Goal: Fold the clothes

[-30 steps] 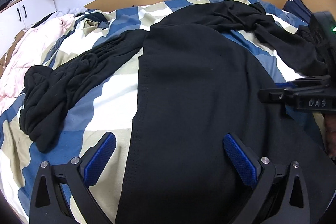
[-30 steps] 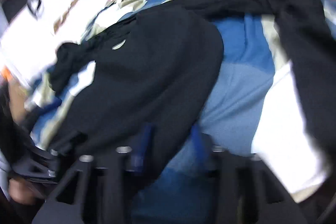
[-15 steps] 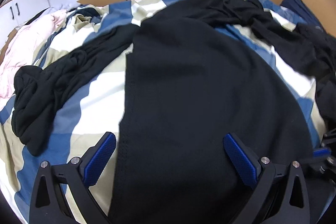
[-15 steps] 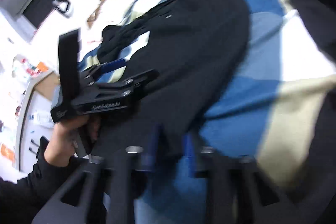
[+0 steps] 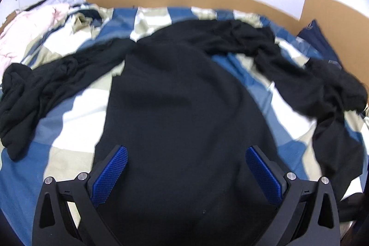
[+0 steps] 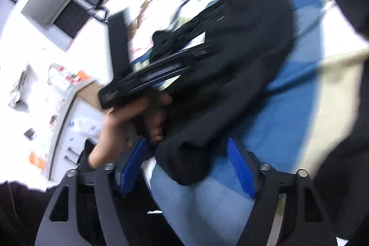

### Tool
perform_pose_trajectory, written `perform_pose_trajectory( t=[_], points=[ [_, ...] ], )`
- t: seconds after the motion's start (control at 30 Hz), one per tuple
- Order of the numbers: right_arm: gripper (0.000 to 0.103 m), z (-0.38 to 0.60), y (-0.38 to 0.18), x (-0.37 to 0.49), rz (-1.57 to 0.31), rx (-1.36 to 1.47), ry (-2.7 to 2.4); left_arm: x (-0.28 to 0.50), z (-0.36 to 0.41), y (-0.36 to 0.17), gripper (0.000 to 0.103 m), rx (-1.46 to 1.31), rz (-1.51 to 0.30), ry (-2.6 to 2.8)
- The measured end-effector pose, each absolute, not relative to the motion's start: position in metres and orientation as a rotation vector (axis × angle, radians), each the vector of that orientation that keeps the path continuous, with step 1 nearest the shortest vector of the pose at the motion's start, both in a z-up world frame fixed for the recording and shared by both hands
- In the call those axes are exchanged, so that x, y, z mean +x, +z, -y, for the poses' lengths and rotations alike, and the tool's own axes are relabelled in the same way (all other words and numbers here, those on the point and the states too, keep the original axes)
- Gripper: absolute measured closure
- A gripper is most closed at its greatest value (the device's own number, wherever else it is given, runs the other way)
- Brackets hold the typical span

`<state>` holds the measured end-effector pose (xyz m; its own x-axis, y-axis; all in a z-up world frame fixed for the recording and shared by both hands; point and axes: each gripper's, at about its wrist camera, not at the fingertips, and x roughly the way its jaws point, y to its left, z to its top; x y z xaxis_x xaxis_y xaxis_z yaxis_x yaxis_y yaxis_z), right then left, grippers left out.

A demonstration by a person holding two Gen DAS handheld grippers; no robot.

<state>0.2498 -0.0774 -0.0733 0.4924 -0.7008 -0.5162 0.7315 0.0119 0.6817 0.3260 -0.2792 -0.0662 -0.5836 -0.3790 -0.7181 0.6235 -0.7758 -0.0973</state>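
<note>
Black garment [image 5: 184, 107] spread lengthwise on the checked bedding [image 5: 76, 121], straight ahead of the wide-open, empty left gripper [image 5: 186, 173]; right gripper [image 6: 188, 167] opening around its folded corner (pads no longer pressing), nearer that edge.

A blurred, tilted view along the right gripper [image 6: 186, 167], whose two blue-padded fingers [image 6: 241, 171] are opening. The folded corner of a black garment [image 6: 230, 75] lies between them, and neither pad appears to press on it. The garment stretches away across a bed cover [image 6: 288, 112] of blue, white and beige blocks. To the left, a person's hand [image 6: 129, 117], with a dark sleeve [image 6: 85, 158] at the wrist, grips the handle of the left gripper [image 6: 150, 75], a black tool reaching over the garment; its fingertips are too smeared to make out. Beyond it stands white furniture [image 6: 57, 93] with small, blurred items on top.
</note>
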Motion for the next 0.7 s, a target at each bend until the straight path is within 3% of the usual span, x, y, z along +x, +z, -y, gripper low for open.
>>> perform_pose_trajectory(
  t=[0.03,0.13,0.17,0.23,0.27,0.3,0.4,0.57,0.63,0.7],
  points=[
    [0.095,0.080,-0.077,0.252,-0.081,1.085,-1.126,0.328,0.279,-0.065,0.000,0.938,-0.466,-2.327],
    [0.096,0.064,-0.066,0.249,-0.063,1.119,-1.096,0.341,0.271,-0.050,0.000,0.839,-0.440,-2.332],
    [0.091,0.057,-0.060,0.249,-0.082,1.128,-1.058,0.341,0.269,-0.047,0.000,0.819,-0.415,-2.340],
    [0.065,0.041,-0.052,0.238,-0.117,1.133,-1.005,0.341,0.264,-0.046,0.000,0.840,-0.351,-2.350],
    [0.045,0.031,-0.047,0.218,-0.094,1.122,-1.060,0.338,0.265,-0.051,0.000,0.873,-0.331,-2.344],
    [0.036,0.021,-0.043,0.200,-0.075,1.106,-1.139,0.334,0.267,-0.056,0.000,0.911,-0.331,-2.334],
    [0.034,-0.007,-0.027,0.157,-0.083,0.986,-1.605,0.322,0.276,-0.074,0.000,1.043,-0.380,-2.297],
    [0.036,0.030,-0.065,0.176,-0.423,1.021,-1.621,0.343,0.289,-0.052,0.000,0.919,-0.423,-2.307],
    [0.051,0.037,-0.079,0.189,-0.565,1.000,-1.680,0.363,0.297,-0.036,0.000,0.813,-0.429,-2.287],
    [0.080,0.029,-0.065,0.192,-0.476,1.015,-1.622,0.379,0.304,-0.033,0.000,0.764,-0.435,-2.246]
  ],
)
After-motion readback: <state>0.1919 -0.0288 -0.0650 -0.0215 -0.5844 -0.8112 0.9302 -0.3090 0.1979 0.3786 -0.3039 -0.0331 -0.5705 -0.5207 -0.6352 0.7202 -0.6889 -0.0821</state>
